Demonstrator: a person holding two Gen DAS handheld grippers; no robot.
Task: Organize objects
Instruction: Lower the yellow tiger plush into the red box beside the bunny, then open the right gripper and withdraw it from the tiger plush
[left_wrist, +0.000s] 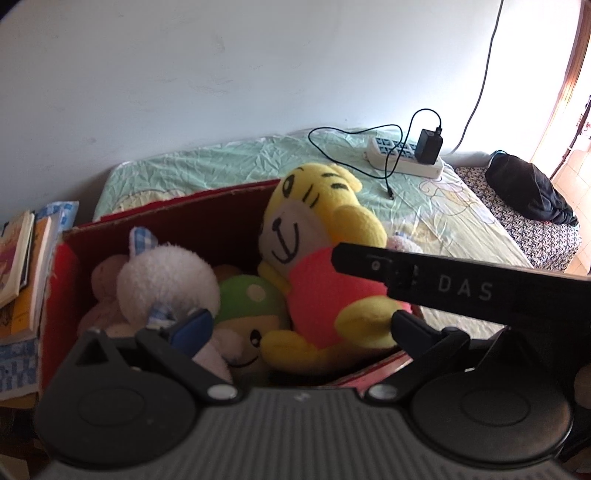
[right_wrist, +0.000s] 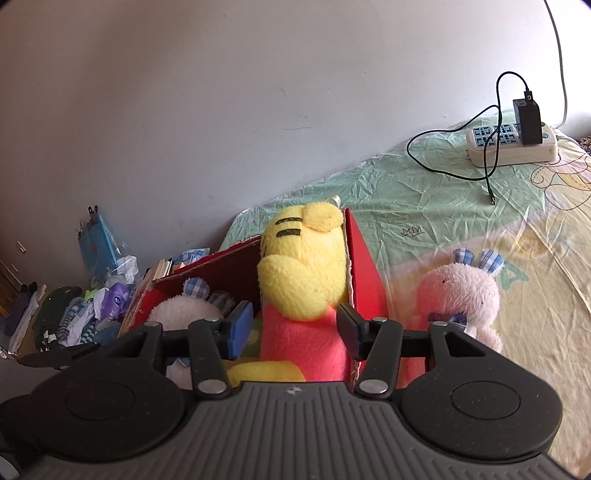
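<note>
A red cardboard box (left_wrist: 229, 214) stands on the bed with soft toys in it. A yellow tiger plush in a pink shirt (left_wrist: 325, 258) leans against its right wall. Beside it lie a white bunny plush (left_wrist: 166, 280) and a green mushroom plush (left_wrist: 251, 295). My left gripper (left_wrist: 301, 328) hangs open over the box's near edge, holding nothing. My right gripper (right_wrist: 295, 330) stands open around the tiger plush (right_wrist: 303, 280), with a gap at its blue left pad (right_wrist: 240, 328). A pink bunny plush (right_wrist: 461, 295) lies on the sheet outside the box, to the right.
A white power strip (right_wrist: 509, 147) with a black charger and a looping cable lies further back on the green sheet (right_wrist: 406, 206). Books (left_wrist: 22, 266) are stacked left of the box. A pile of clothes (right_wrist: 85, 314) lies on the floor. A black bag (left_wrist: 528, 192) sits at the far right.
</note>
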